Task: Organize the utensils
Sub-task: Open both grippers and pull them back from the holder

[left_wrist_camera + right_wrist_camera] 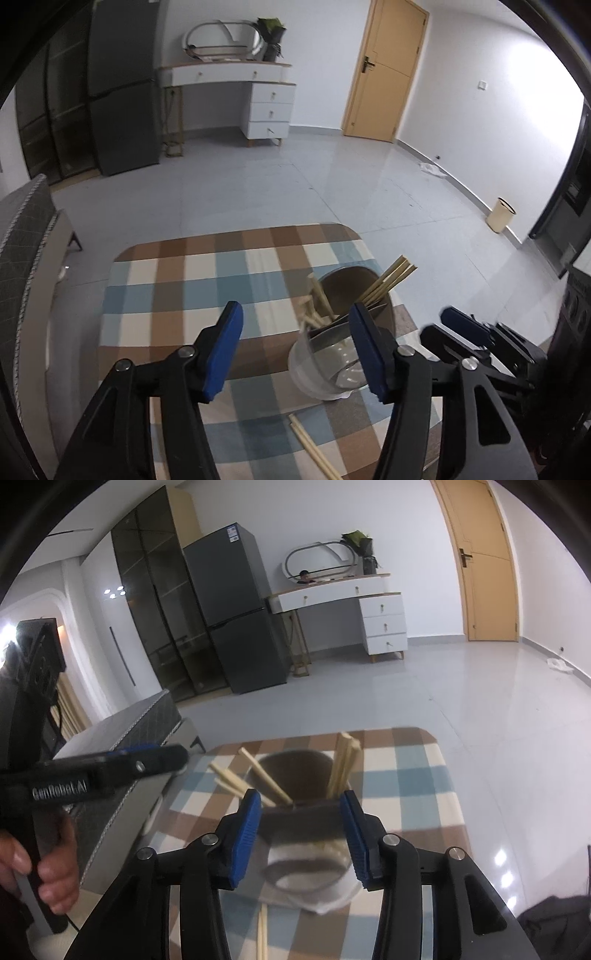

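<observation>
A round utensil holder (332,369) stands on the checked tablecloth (166,295). One bunch of pale chopsticks (388,282) leans out of its right side. A blurred bunch (314,306) sits at its left side. My left gripper (297,350) is open just in front of the holder, with nothing between its pads. In the right wrist view the holder (299,801) shows between the pads of my right gripper (301,836), which is open and does not press on it. A pair of loose chopsticks (310,443) lies on the cloth in front of the holder, also seen as chopsticks (262,934).
The right gripper (465,328) is close beside the holder, and a hand (55,867) holds the left gripper (147,760). A padded bed (26,258) borders the table's left edge. A cream bin (500,219), a fridge (236,609) and a white dresser (266,107) stand across the tiled floor.
</observation>
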